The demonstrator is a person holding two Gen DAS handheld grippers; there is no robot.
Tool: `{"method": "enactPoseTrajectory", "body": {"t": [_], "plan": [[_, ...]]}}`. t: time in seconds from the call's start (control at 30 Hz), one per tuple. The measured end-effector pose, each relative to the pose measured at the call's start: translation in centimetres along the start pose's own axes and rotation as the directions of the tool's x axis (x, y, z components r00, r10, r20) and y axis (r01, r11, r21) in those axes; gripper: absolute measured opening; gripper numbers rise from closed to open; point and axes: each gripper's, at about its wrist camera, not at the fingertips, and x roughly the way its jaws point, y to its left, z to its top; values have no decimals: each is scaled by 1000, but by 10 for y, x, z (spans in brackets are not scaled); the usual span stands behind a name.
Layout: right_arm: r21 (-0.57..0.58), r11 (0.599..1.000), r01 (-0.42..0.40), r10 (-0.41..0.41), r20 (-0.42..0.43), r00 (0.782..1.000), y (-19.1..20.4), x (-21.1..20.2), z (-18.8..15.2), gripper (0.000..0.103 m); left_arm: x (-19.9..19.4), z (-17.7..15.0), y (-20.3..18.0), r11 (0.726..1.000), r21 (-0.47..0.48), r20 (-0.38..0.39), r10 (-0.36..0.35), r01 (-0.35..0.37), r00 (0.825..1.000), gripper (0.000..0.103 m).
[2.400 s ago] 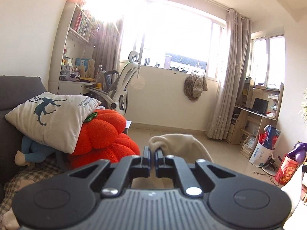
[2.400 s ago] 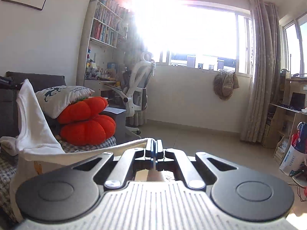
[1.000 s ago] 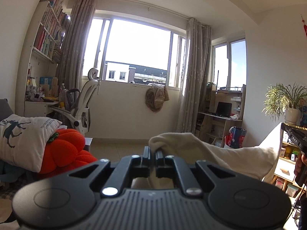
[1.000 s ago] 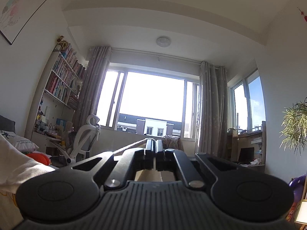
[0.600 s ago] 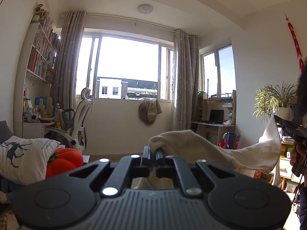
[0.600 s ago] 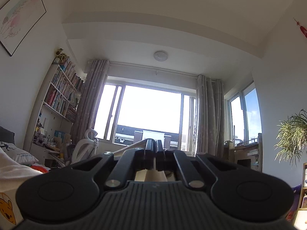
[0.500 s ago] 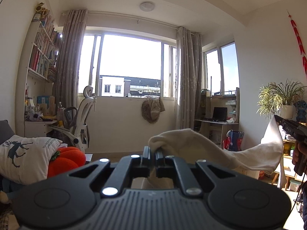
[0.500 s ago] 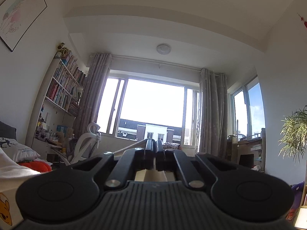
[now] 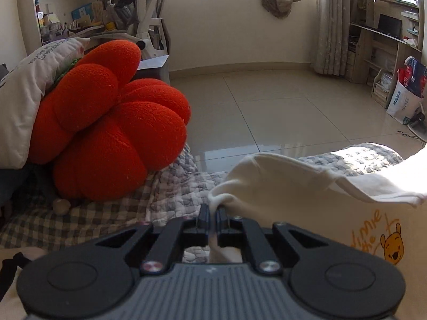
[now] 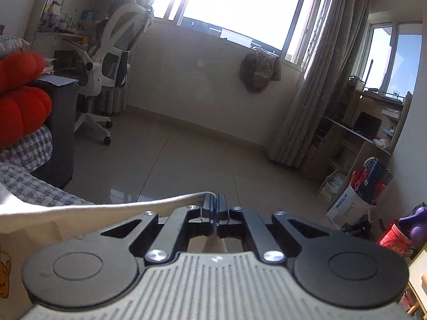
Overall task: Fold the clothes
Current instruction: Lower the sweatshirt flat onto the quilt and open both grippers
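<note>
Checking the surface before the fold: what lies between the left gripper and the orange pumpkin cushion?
In the left wrist view, only checked quilted cover lies between left gripper, shut on the cream shirt, and pumpkin cushion.

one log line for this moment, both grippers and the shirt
left gripper: shut on white shirt | right gripper: shut on white shirt | shirt: over checked blanket
</note>
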Motion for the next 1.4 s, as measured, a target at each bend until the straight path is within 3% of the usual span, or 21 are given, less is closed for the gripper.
{"method": "enactPoseTrajectory", "body": {"t": [0.1,0.27,0.37,0.43,0.53,0.6,0.63,0.8,0.87,0.97,1.17,1.27,1.4], "plan": [[5,1000,-7,8,-148,989,22,54,-29,1,48,-6,-4,1000,-17,-61,20,-21,998,6],[80,997,0,18,-215,976,15,80,-50,1,75,-4,9,996,-90,-58,2,-7,998,10],[133,991,22,8,-220,976,7,82,-43,2,73,4,22,990,-108,-21,91,-92,996,10],[142,989,47,-15,-217,976,8,79,-39,11,68,4,33,984,-152,-21,92,-94,996,10],[112,993,48,-23,-208,978,13,75,-35,19,39,-10,41,983,-182,19,25,-21,1000,10],[69,997,43,-29,-194,980,18,67,-31,43,20,-21,41,984,-179,36,-4,10,999,10],[51,998,39,-29,-183,983,21,64,-29,45,12,-26,39,984,-177,35,-9,15,999,10],[31,997,-71,76,-160,984,40,42,-15,48,-28,-53,29,985,-169,32,-34,38,999,14],[59,993,-99,106,-144,984,46,30,-7,55,-45,-64,25,985,-166,30,-44,48,999,32],[94,985,-148,160,-133,978,53,10,0,56,-69,-81,20,985,-162,28,-59,62,998,41],[187,932,-311,335,-114,935,71,-38,5,62,-92,-113,-19,985,-150,-27,-92,87,995,45],[244,896,-372,403,-91,911,77,-63,6,62,-98,-134,-44,991,-85,-52,-107,102,993,48],[323,842,-432,471,-49,881,80,-90,4,67,-87,-159,-62,996,-64,-123,-76,69,989,48]]}}
